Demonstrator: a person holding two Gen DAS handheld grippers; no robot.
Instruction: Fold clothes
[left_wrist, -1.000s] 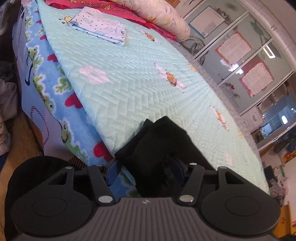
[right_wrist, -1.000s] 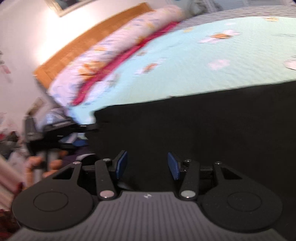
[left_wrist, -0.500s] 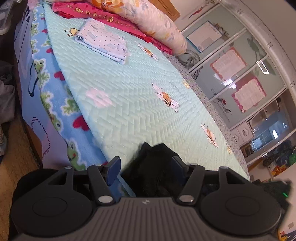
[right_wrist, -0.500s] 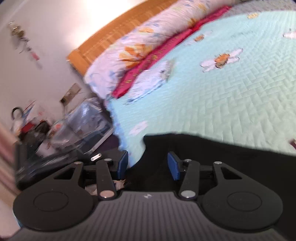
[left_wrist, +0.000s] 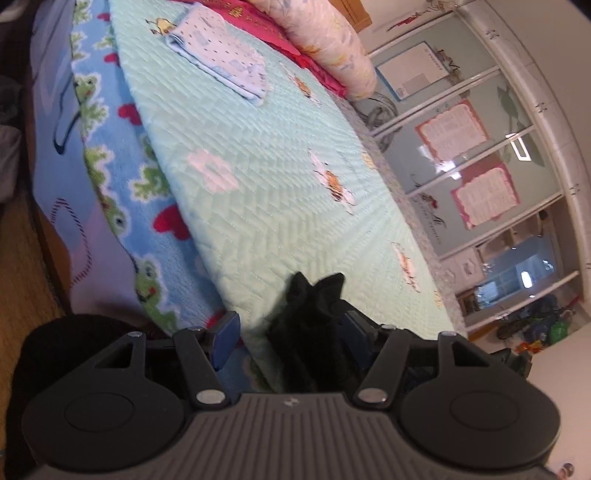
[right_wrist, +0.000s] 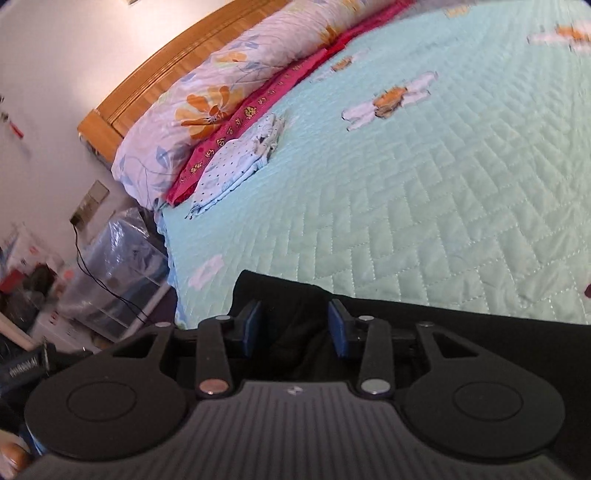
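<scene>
Left gripper (left_wrist: 291, 341) released, black garment (left_wrist: 314, 332) bunched between its 2 fingers. Right gripper (right_wrist: 294, 328) closing around the garment's edge (right_wrist: 295, 332), pads not yet pressing.

The bed (right_wrist: 443, 177) is covered by a pale green quilt (left_wrist: 280, 206) stitched in a zigzag pattern, with bees and white flowers on it. At its near edge lies a black garment (right_wrist: 461, 332), its bunched end (left_wrist: 314, 314) showing in the left wrist view. Far off, near the head of the bed, a folded light blue dotted cloth (right_wrist: 236, 162) rests on the quilt. Just beyond it runs a red patterned cloth (right_wrist: 258, 107), then a long floral pillow (right_wrist: 229, 85) against the wooden headboard (right_wrist: 147, 81). A blue frog blanket (left_wrist: 122, 177) hangs down the bed's left side.
</scene>
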